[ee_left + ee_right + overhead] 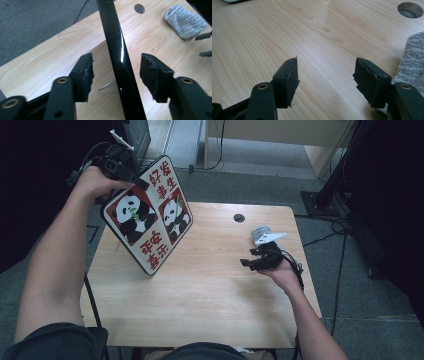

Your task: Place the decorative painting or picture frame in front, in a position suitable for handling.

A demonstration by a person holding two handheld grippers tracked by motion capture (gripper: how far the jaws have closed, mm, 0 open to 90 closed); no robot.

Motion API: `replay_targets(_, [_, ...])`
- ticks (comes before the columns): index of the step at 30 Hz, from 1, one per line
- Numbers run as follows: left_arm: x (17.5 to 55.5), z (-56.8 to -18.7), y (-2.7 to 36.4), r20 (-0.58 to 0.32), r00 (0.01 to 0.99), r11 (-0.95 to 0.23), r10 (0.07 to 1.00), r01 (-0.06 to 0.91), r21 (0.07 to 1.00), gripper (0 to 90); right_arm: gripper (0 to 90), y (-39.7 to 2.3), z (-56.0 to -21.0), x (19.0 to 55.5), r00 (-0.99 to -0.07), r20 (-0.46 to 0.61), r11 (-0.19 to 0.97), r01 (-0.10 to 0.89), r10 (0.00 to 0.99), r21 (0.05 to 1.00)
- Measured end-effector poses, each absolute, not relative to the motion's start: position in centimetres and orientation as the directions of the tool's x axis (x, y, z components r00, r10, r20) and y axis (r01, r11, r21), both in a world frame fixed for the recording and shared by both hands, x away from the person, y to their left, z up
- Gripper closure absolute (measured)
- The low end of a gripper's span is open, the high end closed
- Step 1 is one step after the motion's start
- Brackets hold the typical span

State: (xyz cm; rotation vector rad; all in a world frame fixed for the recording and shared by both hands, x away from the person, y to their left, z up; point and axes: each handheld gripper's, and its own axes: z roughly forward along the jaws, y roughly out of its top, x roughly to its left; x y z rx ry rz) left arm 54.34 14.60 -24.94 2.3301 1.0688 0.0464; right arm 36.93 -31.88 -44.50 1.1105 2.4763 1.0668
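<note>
A black-edged plaque [147, 215] with two pandas and red characters stands tilted on the wooden table [200, 295], leaning back to the left. My left gripper [134, 179] is at its upper left edge. In the left gripper view the plaque's glossy black edge [117, 45] runs between the pads of my left gripper [117, 62], with a gap on each side, so the jaws are open around it. My right gripper [249, 257] rests low over the table's right side, open with nothing between its fingers [325, 72]. It also appears far off in the left gripper view [201, 45].
A folded grey cloth [260, 231] [185, 21] [413, 60] lies just behind the right gripper. A round cable hole [239, 218] [410, 10] sits near the table's far edge. A thin metal rod [107, 85] lies on the table behind the plaque. Cables and a stand base [325, 202] lie on the floor at the right.
</note>
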Motion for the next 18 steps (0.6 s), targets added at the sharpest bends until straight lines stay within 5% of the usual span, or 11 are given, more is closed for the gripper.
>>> replay_targets(9, [55.5, -25.6, 13.3, -0.24, 0.644, -0.524, 0.726, 0.745, 0.412, 74.9, 36.5, -32.4, -44.5, 36.8, -0.67, 0.084, 0.439, 0.57, 0.737, 0.695])
replay_targets(18, [55.6, -24.7, 12.0, -0.256, 0.631, -0.542, 0.732, 0.768, 0.342, 80.1, 36.8, -32.8, -44.6, 36.9, -0.663, 0.077, 0.434, 0.568, 0.744, 0.7])
